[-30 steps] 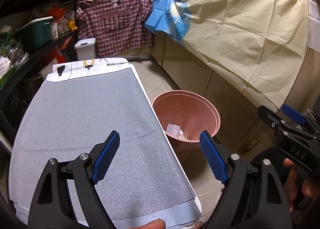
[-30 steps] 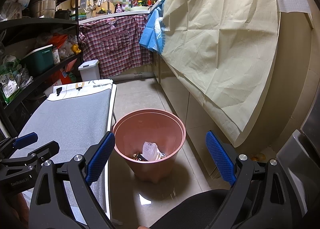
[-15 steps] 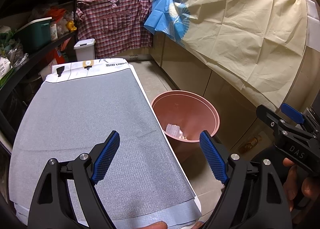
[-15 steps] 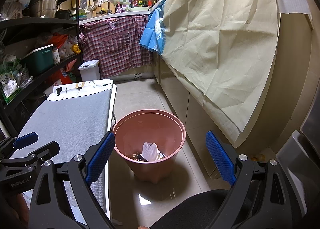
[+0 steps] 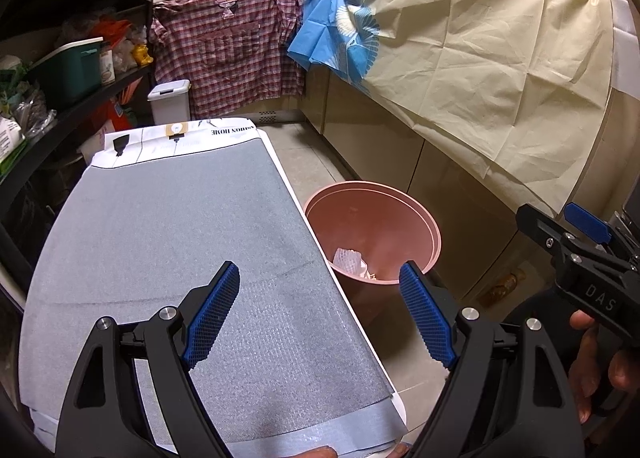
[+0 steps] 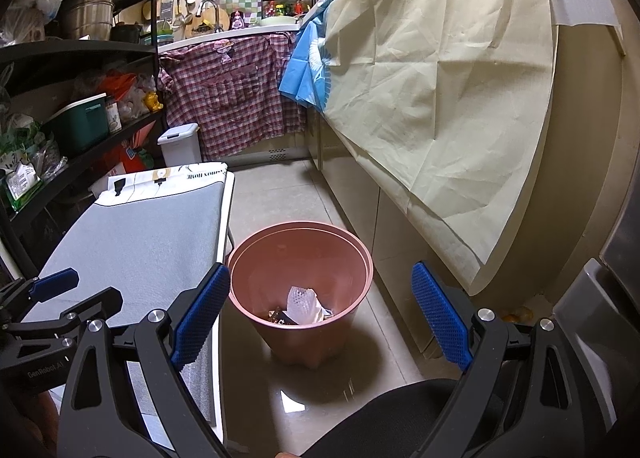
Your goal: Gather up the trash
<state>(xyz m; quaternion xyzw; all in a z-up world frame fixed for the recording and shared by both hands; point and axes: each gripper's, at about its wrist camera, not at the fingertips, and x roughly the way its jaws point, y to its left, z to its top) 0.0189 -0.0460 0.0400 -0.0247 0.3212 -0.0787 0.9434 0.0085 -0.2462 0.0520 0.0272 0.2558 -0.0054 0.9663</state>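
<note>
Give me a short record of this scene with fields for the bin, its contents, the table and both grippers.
bin: round pink plastic bin on the tiled floor, beside the table
contents: crumpled white netted wrapper and dark scraps at the bottom
table: grey mat-covered table, no trash visible on it
left gripper: open, holding nothing
right gripper: open, holding nothing, pointed toward the bin

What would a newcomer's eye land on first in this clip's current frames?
Probably the pink bin on the floor between the grey-covered table and the cabinets, with white crumpled trash already inside. Next, the cream sheet draped over the counter on the right. Both hand-held grippers, left and right, hang open and empty in the foreground.
</note>
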